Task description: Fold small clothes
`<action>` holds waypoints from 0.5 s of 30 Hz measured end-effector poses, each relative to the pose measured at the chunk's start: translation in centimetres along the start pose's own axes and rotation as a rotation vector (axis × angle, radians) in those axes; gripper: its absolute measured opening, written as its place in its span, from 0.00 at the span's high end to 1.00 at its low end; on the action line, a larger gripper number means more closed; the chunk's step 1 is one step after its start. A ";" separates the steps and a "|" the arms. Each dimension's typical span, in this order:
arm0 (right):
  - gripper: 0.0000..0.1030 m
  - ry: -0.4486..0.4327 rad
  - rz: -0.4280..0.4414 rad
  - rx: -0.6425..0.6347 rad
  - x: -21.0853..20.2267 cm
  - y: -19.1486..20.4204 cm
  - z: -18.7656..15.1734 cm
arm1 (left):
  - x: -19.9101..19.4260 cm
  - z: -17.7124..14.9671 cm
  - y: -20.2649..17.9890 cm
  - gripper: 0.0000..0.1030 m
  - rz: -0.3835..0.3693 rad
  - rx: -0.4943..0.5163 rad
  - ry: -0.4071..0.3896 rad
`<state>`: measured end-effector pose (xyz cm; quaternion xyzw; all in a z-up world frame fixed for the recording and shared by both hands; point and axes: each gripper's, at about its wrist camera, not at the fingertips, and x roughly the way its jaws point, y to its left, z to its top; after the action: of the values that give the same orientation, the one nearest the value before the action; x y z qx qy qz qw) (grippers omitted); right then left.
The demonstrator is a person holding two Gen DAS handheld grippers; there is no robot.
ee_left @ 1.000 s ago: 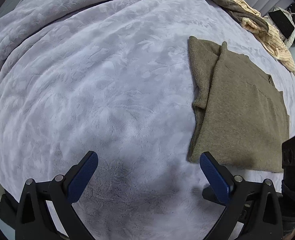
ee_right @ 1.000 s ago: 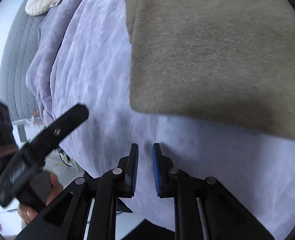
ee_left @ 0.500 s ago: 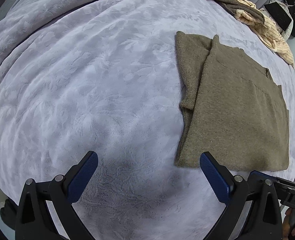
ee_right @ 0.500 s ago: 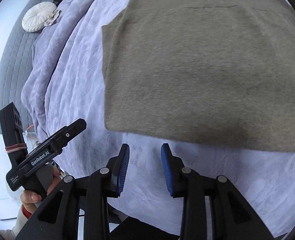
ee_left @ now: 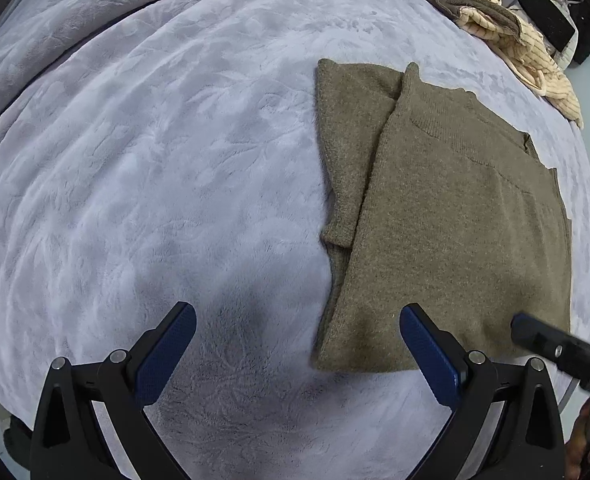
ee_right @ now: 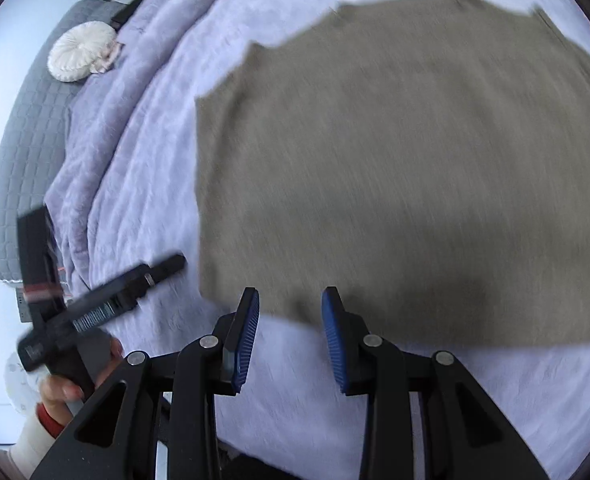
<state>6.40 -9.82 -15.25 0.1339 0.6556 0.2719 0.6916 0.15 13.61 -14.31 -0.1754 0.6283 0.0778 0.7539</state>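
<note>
Two grippers poised over a half-folded sweater

Left gripper, jaws wide apart and empty, hovers over the lilac bed; right of it lies the olive sweater, flat, one sleeve tucked in; right gripper, jaws just eased apart, empty, likely ready to pinch its near hem
</note>
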 end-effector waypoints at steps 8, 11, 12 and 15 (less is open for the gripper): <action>0.73 -0.074 0.011 -0.140 6.1 3.6 10.8 | 1.4 0.3 1.2 0.01 0.003 -0.018 -0.011; 0.73 -0.068 -0.002 -0.166 8.7 4.4 12.6 | 1.8 0.3 2.1 0.01 -0.005 -0.019 -0.023; 0.73 -0.064 -0.005 -0.178 9.4 4.6 12.7 | 2.0 0.3 2.4 0.01 -0.006 -0.016 -0.025; 0.71 -0.062 -0.017 -0.259 10.4 5.7 12.2 | 2.6 0.5 3.0 0.01 0.002 -0.015 -0.031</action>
<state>17.13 2.67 -19.59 0.0462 0.5946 0.3440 0.7253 0.14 16.31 -17.25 -0.1794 0.6161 0.0859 0.7621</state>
